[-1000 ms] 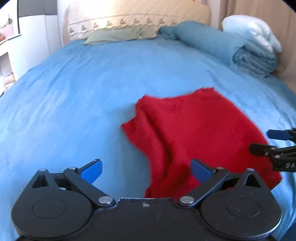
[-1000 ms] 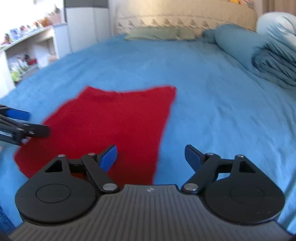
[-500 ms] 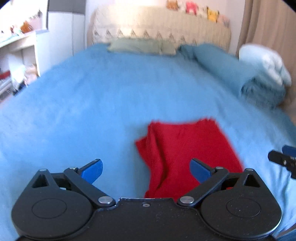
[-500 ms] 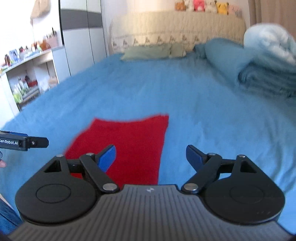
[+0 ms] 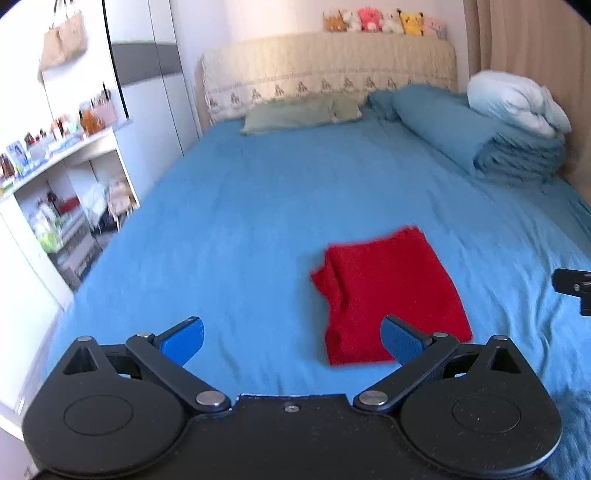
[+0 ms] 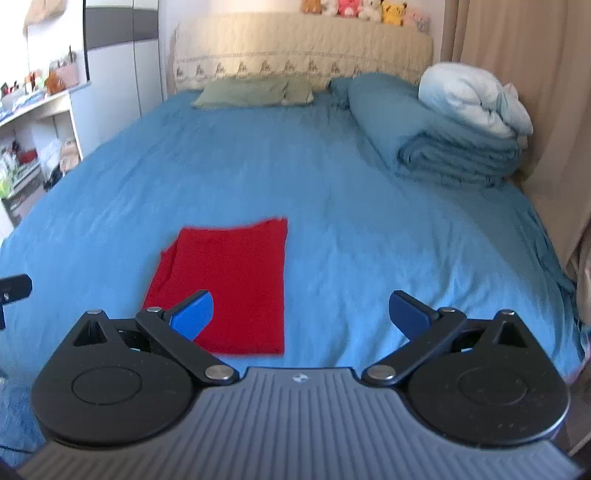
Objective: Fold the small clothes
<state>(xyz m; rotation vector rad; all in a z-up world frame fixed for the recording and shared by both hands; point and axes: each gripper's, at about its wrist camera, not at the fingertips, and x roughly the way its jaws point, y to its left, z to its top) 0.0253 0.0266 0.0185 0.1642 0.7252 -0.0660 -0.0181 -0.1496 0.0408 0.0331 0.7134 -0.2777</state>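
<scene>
The left tongs (image 5: 291, 339) and right tongs (image 6: 301, 314) hang spread wide, gripping nothing, clear above the blue-sheeted bed (image 6: 369, 221). The folded red knit garment (image 6: 232, 280) lies flat on the sheet, nearer the bed's foot.

At the lower centre of the left wrist view, a gripper finger (image 5: 402, 339) hid the red cloth's (image 5: 391, 291) near corner; shelf clutter (image 5: 48, 218) at far left was blurred.

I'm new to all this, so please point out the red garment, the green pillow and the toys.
red garment (image 6: 236, 280), right wrist view, flat middle.
green pillow (image 5: 295, 114), left wrist view, its middle.
toys (image 5: 369, 20), left wrist view, pink one.
</scene>
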